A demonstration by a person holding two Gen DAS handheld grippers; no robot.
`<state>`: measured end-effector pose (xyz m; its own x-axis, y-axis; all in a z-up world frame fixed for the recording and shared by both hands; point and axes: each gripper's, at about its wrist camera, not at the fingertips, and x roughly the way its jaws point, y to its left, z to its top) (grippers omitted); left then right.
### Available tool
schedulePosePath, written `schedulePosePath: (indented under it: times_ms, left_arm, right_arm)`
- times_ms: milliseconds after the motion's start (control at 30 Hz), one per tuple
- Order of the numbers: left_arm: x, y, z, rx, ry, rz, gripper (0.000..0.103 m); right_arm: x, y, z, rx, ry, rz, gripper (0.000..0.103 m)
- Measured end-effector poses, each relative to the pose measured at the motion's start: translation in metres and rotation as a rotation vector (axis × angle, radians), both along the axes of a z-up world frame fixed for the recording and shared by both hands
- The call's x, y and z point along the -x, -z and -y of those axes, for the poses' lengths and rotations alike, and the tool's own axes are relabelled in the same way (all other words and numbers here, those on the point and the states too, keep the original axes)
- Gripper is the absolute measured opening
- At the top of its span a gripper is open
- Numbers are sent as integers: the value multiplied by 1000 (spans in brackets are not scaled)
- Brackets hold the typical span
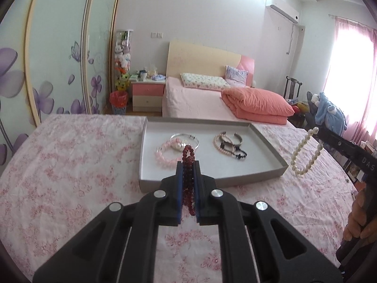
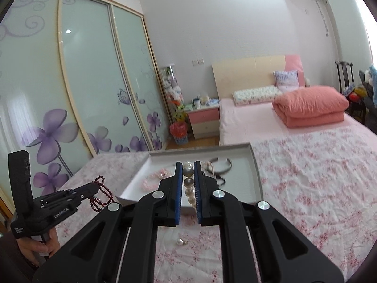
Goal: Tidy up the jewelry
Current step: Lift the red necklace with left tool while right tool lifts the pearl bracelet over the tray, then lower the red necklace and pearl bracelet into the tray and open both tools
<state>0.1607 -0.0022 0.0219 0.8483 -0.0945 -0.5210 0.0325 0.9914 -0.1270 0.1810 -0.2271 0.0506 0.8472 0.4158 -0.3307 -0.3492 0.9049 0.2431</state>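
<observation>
The shallow grey cardboard tray (image 1: 271, 146) on the floral cloth holds a pink bead bracelet (image 1: 165, 155), silver bangles (image 1: 186, 139) and mixed strands. The left gripper (image 1: 188, 165) clamps a dark red bead bracelet (image 1: 188, 153); the right gripper (image 2: 188, 165) clamps a white pearl bracelet (image 2: 188, 184).

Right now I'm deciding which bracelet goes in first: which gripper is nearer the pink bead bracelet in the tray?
Left. The left gripper, shut on the red bead bracelet, hangs beside the pink bead bracelet. The right gripper, holding the pearl bracelet, is off past the tray's far side.
</observation>
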Motion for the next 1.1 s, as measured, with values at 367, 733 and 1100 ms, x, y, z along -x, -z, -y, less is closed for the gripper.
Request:
schedulePosePath:
  times_ms: [367,733,1100]
  left_arm:
    - [6,-21,16,-52,6,71,9]
    - [-3,-18,20,-60,8,62,9]
    - [-55,-10,14,-55,8,23,9]
  right_arm:
    - [9,-21,-9,15,0,103,10]
    - [4,-19,-7,14,4,103,10]
    - [-52,-13,-13,21,39,51,10]
